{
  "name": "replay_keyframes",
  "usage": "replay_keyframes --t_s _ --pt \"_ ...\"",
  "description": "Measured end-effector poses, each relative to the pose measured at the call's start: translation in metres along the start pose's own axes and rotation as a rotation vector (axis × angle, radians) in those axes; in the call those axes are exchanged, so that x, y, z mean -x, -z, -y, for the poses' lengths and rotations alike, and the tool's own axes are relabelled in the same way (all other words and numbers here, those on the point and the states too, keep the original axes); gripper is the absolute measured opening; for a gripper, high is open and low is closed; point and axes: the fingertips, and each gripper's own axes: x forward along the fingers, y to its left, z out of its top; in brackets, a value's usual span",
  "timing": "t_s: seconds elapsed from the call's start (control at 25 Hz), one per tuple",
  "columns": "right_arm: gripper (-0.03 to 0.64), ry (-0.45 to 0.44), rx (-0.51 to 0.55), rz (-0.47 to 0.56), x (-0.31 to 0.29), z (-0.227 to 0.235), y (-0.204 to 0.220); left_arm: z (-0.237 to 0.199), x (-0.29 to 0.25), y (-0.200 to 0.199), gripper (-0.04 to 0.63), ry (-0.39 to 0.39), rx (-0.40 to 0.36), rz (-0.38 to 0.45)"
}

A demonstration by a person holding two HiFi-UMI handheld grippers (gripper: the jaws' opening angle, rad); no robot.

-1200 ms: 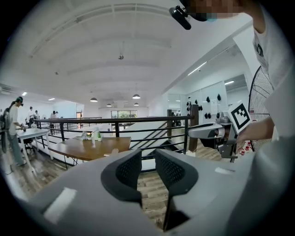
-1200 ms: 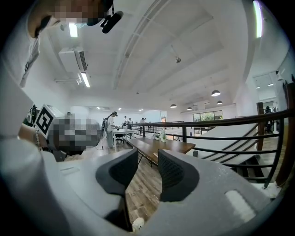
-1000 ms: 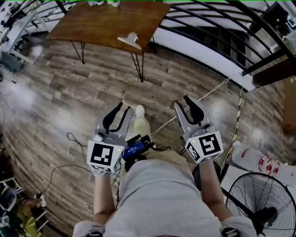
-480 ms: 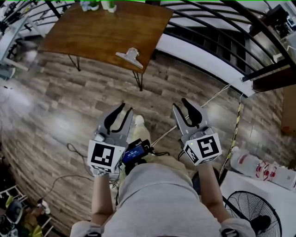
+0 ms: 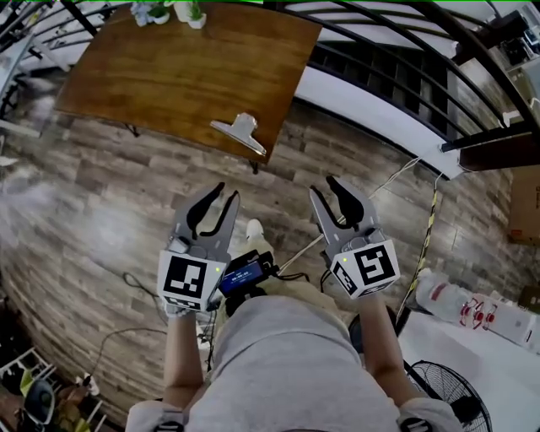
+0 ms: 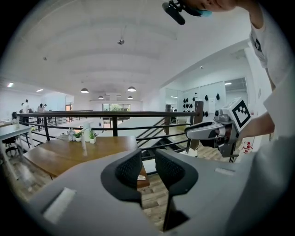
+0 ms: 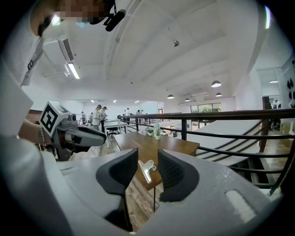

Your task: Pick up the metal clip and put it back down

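Observation:
The metal clip lies near the front corner of the brown wooden table, silver with its handles spread. In the right gripper view, the clip shows in the gap between the jaws but far beyond them, on the table. My left gripper and right gripper are held side by side over the plank floor, short of the table's edge, both pointing at it. The left gripper and the right gripper are both open with nothing between the pads.
Small potted plants stand at the table's far end. A black railing runs behind and right of the table above a stairwell. A floor fan and white packs sit at the right. Cables trail across the floor.
Both grippers have moved forward toward the table, which with the clip now sits larger and nearer in the head view. The jaws keep the same opening.

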Motion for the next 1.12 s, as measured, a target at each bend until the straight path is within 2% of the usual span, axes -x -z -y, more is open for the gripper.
replay_keyframes --t_s 0.4,1.12 --pt "0.13 0.005 -0.002 -0.037 -0.067 0.013 -0.01 -0.057 -0.034 -0.007 0.094 0.029 0.031 0.015" --pt "0.13 -0.076 0.008 -0.081 -0.1 0.008 -0.006 -0.081 -0.034 0.008 0.094 -0.039 0.101 0.0"
